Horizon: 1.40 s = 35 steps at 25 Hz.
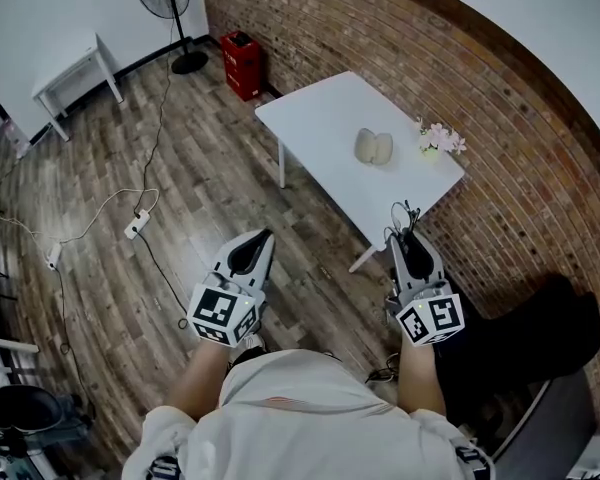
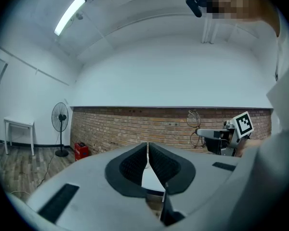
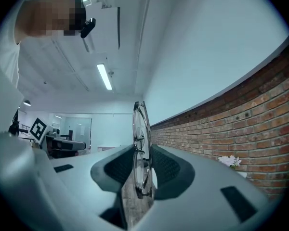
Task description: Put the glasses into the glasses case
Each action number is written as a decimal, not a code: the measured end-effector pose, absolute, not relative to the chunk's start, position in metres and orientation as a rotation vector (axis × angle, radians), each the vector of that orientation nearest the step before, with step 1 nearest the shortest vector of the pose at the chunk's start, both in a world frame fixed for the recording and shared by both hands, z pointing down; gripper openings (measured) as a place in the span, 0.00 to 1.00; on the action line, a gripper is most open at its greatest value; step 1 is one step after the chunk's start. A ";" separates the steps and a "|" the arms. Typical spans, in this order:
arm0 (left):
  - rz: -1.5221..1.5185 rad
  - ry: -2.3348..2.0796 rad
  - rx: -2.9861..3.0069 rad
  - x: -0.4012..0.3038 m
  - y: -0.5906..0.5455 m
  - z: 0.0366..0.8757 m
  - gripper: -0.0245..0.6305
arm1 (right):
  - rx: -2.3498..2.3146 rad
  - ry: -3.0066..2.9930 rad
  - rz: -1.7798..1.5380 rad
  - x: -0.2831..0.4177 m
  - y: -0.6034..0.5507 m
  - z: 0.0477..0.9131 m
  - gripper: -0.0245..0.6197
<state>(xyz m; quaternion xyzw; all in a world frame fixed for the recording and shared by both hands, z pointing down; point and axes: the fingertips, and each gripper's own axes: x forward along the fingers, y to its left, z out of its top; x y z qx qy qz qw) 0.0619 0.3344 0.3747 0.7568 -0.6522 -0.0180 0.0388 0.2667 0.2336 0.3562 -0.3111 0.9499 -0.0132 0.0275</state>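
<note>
Glasses (image 3: pixel 140 129) stand upright, pinched between right gripper (image 3: pixel 143 154) jaws. Frame judged light, thin and fragile; hold at bridge safest. Left gripper (image 2: pixel 148 150) jaws closed, empty. Case (image 1: pixel 373 147) well ahead.

Head view: the glasses (image 1: pixel 405 214) read only as thin dark wire above the right gripper (image 1: pixel 408 240); lenses too small to make out. The glasses case (image 1: pixel 373 147), mid-worktop, shows two pale lobes (open or shut, can't tell). Far right corner: flowers (image 1: pixel 441 138), container too small to judge. Far legs of the table (image 1: pixel 320 118) hidden under its top.
</note>
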 end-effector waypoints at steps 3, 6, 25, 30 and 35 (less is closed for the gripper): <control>-0.057 -1.993 2.316 0.057 0.336 0.377 0.07 | -0.965 2.939 -0.062 0.262 0.234 0.359 0.29; -0.062 -1.983 2.305 0.049 0.339 0.380 0.07 | -0.952 2.942 -0.080 0.252 0.235 0.362 0.29; -0.110 -2.016 2.213 -0.081 0.394 0.414 0.07 | -0.839 3.001 -0.062 0.108 0.276 0.376 0.29; -0.112 -2.066 2.150 -0.103 0.384 0.416 0.07 | -0.774 3.034 -0.101 0.081 0.254 0.384 0.29; -0.087 -2.124 2.095 -0.127 0.362 0.417 0.07 | -0.673 3.056 -0.115 0.047 0.224 0.391 0.29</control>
